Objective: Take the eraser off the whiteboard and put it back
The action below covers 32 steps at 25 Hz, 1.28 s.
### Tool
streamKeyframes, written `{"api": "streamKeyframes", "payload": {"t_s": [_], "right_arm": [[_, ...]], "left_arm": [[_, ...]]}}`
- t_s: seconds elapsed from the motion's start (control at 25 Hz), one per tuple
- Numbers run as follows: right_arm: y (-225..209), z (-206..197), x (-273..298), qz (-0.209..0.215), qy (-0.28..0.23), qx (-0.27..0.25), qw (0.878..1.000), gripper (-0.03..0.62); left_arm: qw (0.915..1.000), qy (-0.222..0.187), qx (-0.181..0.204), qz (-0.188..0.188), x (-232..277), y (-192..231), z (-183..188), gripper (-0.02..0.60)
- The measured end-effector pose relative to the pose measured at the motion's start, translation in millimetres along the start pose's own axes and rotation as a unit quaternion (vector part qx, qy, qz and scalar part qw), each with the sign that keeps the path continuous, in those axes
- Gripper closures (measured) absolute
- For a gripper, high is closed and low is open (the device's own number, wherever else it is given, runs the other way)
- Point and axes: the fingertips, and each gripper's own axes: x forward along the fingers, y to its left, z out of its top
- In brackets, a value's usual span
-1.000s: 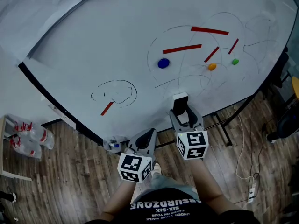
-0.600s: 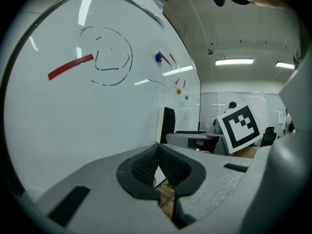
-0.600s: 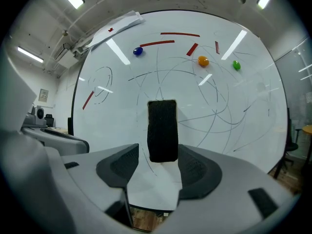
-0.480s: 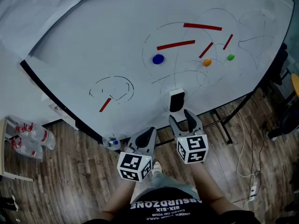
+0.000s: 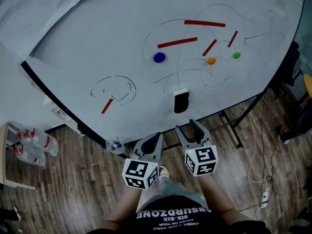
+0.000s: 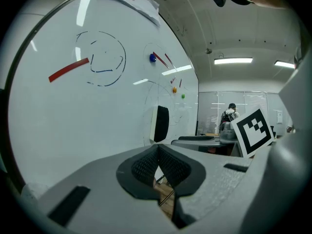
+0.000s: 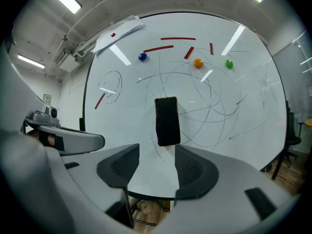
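Note:
The black eraser [image 5: 181,101] sticks upright on the whiteboard [image 5: 97,48], low and near the middle; it also shows as the eraser [image 7: 167,121] and the eraser [image 6: 160,124]. My right gripper [image 5: 189,127] hangs just short of it, off the board's lower edge, open, with nothing between its fingers. In the right gripper view the gripper [image 7: 157,155] points at the eraser with a clear gap to it. My left gripper [image 5: 154,139] sits to the left, shut and empty; its pads [image 6: 146,165] meet.
Blue [image 5: 159,57], orange [image 5: 211,60] and green [image 5: 236,55] magnets and red strips [image 5: 177,43] sit among pen scrawls on the board. A sheet of paper [image 5: 44,9] hangs at the upper left. Plastic bottles [image 5: 30,141] lie on the floor at left, cables [image 5: 253,165] at right.
My right gripper was around the eraser, then came off it and drew back from the board. The eraser stays on the board. The left gripper has kept still.

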Motion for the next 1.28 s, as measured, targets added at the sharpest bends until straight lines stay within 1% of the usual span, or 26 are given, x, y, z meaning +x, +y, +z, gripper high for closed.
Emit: {"api": "streamKeyframes", "payload": {"t_s": [0.16, 0.2, 0.32, 0.4, 0.48, 0.6, 0.76, 1.28], "right_arm": [[6.2, -3.0, -10.2, 0.009, -0.001, 0.0, 1.0, 0.419], [7.6, -3.4, -12.9, 0.01, -0.002, -0.001, 1.0, 0.44], [10.8, -3.4, -20.8, 0.009, -0.006, -0.007, 1.0, 0.529], [13.1, -3.1, -25.3, 0.011, -0.008, -0.009, 1.0, 0.566], [15.4, -2.6, -29.0, 0.013, -0.009, -0.01, 1.0, 0.587], [18.1, -3.0, -33.8, 0.016, -0.007, -0.011, 1.0, 0.595], [19.8, -3.4, -38.2, 0.017, -0.003, -0.018, 1.0, 0.595], [22.7, -3.3, -45.8, 0.023, -0.001, -0.02, 1.0, 0.595]], "left_arm": [[1.0, 0.0, 0.0, -0.001, -1.6, -5.3, -1.5, 0.574], [1.0, -0.001, 0.0, -0.002, -2.2, -6.7, -1.7, 0.574], [1.0, -0.004, -0.001, -0.004, -3.9, -10.6, -1.4, 0.574], [1.0, -0.004, -0.001, -0.004, -5.0, -12.7, -1.2, 0.574], [1.0, -0.005, 0.0, -0.003, -6.0, -14.3, -1.2, 0.574], [1.0, -0.006, 0.0, -0.003, -7.4, -17.1, -1.5, 0.574], [1.0, -0.007, 0.0, -0.003, -8.8, -21.0, -1.8, 0.574], [1.0, -0.006, 0.002, -0.003, -11.8, -29.3, -3.3, 0.574]]}}
